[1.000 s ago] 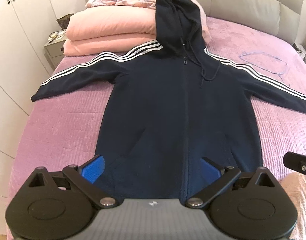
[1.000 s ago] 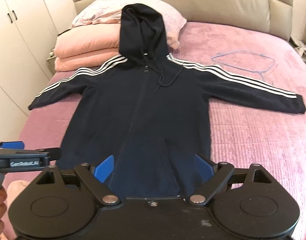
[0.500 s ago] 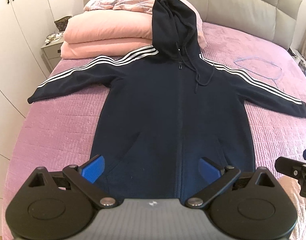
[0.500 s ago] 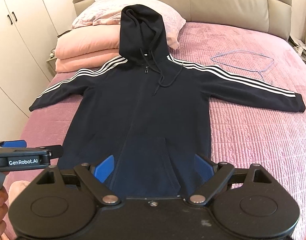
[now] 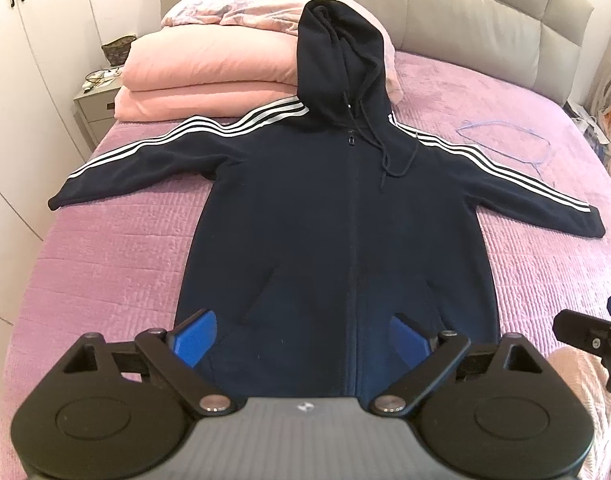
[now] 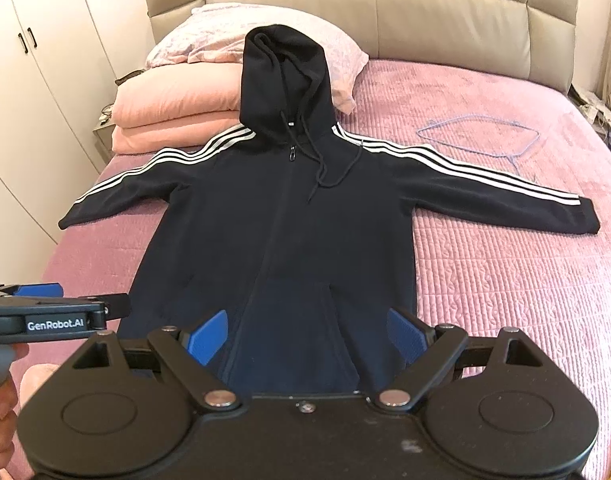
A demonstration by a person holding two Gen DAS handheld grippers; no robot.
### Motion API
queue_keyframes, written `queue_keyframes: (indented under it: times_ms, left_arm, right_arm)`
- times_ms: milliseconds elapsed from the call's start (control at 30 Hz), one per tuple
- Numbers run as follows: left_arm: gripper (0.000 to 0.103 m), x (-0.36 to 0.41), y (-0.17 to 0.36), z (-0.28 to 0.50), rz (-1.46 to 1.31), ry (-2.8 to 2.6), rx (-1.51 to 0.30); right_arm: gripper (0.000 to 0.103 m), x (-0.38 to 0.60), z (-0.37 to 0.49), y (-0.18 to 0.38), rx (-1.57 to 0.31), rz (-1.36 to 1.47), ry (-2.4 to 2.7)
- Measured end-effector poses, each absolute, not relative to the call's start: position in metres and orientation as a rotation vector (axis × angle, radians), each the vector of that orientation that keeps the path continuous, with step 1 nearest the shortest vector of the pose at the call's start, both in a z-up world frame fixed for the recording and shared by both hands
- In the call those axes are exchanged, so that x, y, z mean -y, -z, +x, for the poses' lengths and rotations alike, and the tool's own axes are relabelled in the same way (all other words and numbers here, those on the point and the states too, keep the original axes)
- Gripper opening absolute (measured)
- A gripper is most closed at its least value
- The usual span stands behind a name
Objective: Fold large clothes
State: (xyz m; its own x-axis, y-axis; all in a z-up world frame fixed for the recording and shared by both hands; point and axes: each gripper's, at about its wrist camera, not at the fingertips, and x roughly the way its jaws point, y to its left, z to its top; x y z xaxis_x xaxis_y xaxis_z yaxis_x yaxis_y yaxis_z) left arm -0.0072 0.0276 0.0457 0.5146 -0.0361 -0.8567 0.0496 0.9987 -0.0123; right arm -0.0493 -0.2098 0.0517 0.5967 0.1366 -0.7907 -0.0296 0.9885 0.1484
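A dark navy zip hoodie with white-striped sleeves lies flat and face up on the purple bedspread, sleeves spread and hood towards the headboard. My left gripper hangs over the left part of the hem. Its blue pads stand wide apart and are closing, with hem fabric below and between them and no pinch visible. My right gripper hangs open over the right part of the hoodie near the front pocket. A hand holds the left gripper's body at the right wrist view's left edge.
Folded pink quilts and a pillow lie at the head of the bed, under the hood. A blue wire hanger rests on the bedspread to the right. White wardrobes and a nightstand stand left; a padded headboard stands behind.
The left gripper's pads have drawn slightly closer together. The hoodie lies as before, and both hands have stayed nearly in place.
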Motion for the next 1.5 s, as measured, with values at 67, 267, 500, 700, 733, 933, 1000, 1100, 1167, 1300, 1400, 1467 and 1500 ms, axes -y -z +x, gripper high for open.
queue_keyframes:
  times_ms: [67, 267, 500, 700, 733, 933, 1000, 1100, 1167, 1300, 1400, 1467, 1500]
  left_arm:
    - [0.094, -0.030, -0.045, -0.007, -0.005, 0.073, -1.028]
    - [0.091, -0.053, -0.034, 0.008, -0.106, 0.149, -1.055]
    - [0.088, -0.112, -0.024, 0.061, -0.238, 0.067, -1.051]
    - [0.092, -0.193, -0.006, 0.122, -0.391, -0.127, -0.950]
    - [0.092, -0.203, -0.001, 0.135, -0.379, -0.151, -0.966]
    - [0.092, -0.272, 0.048, 0.219, -0.457, -0.244, -1.022]
    - [0.091, -0.299, 0.069, 0.242, -0.520, -0.270, -1.036]
    - [0.089, -0.337, 0.106, 0.275, -0.630, -0.310, -1.026]
    - [0.088, -0.363, 0.128, 0.291, -0.683, -0.342, -1.012]
    - [0.081, -0.404, 0.159, 0.315, -0.733, -0.421, -1.010]
    - [0.080, -0.421, 0.175, 0.325, -0.744, -0.481, -0.996]
    - [0.081, -0.430, 0.187, 0.332, -0.747, -0.519, -0.989]
    - [0.081, -0.436, 0.193, 0.333, -0.766, -0.543, -0.981]
  right_arm:
    - [0.102, 0.208, -0.050, -0.055, -0.920, 0.121, -0.097]
    - [0.102, 0.200, -0.034, -0.060, -0.897, 0.107, -0.085]
    - [0.102, 0.184, 0.005, -0.061, -0.880, 0.121, -0.103]
    - [0.102, 0.160, 0.059, -0.034, -0.874, 0.209, -0.169]
    - [0.102, 0.153, 0.071, -0.026, -0.871, 0.219, -0.178]
    - [0.102, 0.117, 0.148, 0.044, -0.932, 0.229, -0.112]
    - [0.102, 0.114, 0.170, 0.073, -0.942, 0.307, -0.116]
    - [0.102, 0.110, 0.190, 0.111, -0.935, 0.369, -0.136]
    - [0.102, 0.105, 0.195, 0.131, -0.921, 0.363, -0.170]
    - [0.102, 0.098, 0.196, 0.172, -0.912, 0.349, -0.234]
    - [0.102, 0.095, 0.198, 0.198, -0.938, 0.308, -0.193]
    - [0.102, 0.092, 0.198, 0.199, -0.908, 0.279, -0.204]
    - [0.102, 0.089, 0.198, 0.197, -0.902, 0.256, -0.199]
